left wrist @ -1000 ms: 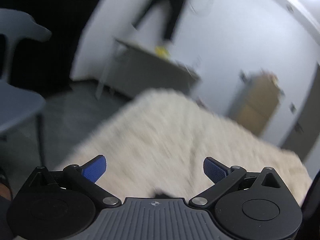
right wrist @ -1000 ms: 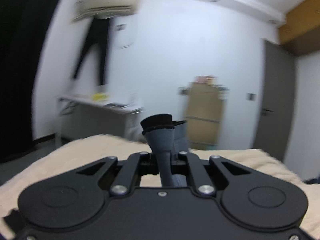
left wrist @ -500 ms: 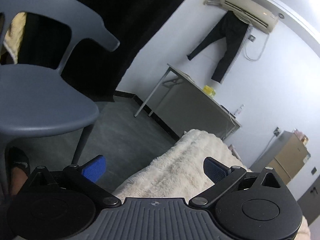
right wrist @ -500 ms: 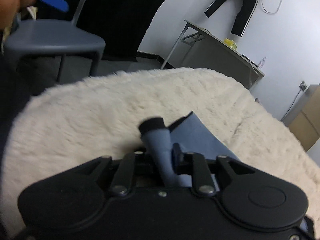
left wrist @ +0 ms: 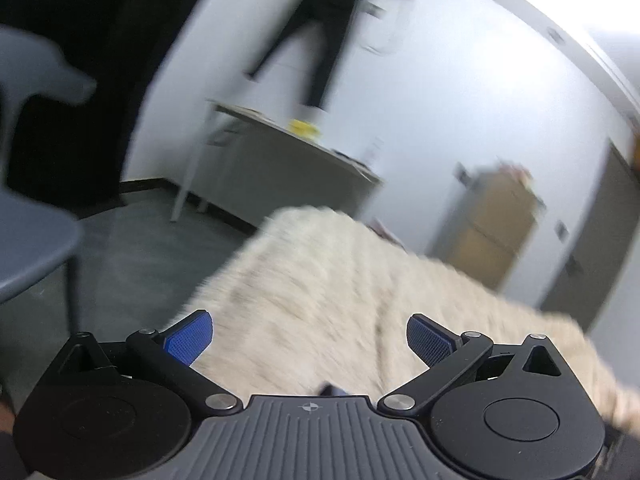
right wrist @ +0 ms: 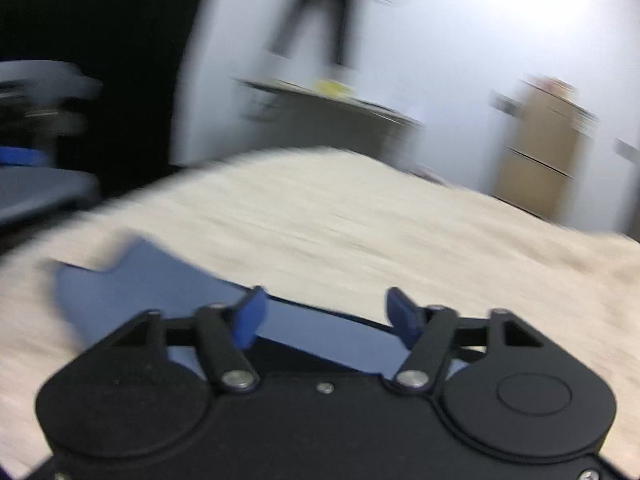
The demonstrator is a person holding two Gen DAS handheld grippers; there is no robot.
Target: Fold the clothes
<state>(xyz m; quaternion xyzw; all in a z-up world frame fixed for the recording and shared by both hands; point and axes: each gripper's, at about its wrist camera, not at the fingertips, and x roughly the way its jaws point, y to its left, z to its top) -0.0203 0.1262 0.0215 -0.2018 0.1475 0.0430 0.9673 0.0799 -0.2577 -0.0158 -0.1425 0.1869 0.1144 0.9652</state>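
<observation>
On the near part of a cream fleece blanket point(right wrist: 360, 216) lies a blue garment point(right wrist: 132, 280), spread flat and reaching from the near left of the right wrist view toward the centre, where its edge passes under the right gripper point(right wrist: 324, 314). That gripper's blue-padded fingers point(right wrist: 250, 316) stand apart, nothing between them; the cloth lies below and just behind the tips, and contact cannot be judged through the motion blur. The left gripper point(left wrist: 310, 336) is likewise spread wide over the blanket point(left wrist: 328, 288), its pads point(left wrist: 188, 338) holding nothing. A small dark blue scrap point(left wrist: 334, 390) shows at the near edge of that gripper's body; what it belongs to cannot be told. Far left stands a grey plastic chair point(left wrist: 28, 240) on a dark floor. Against the far white wall are a grey table point(left wrist: 280, 152) with a yellow object point(left wrist: 304, 126) on it, dark clothing point(left wrist: 320, 40) hanging above it, and a brown cabinet point(left wrist: 492, 228) to the right.
</observation>
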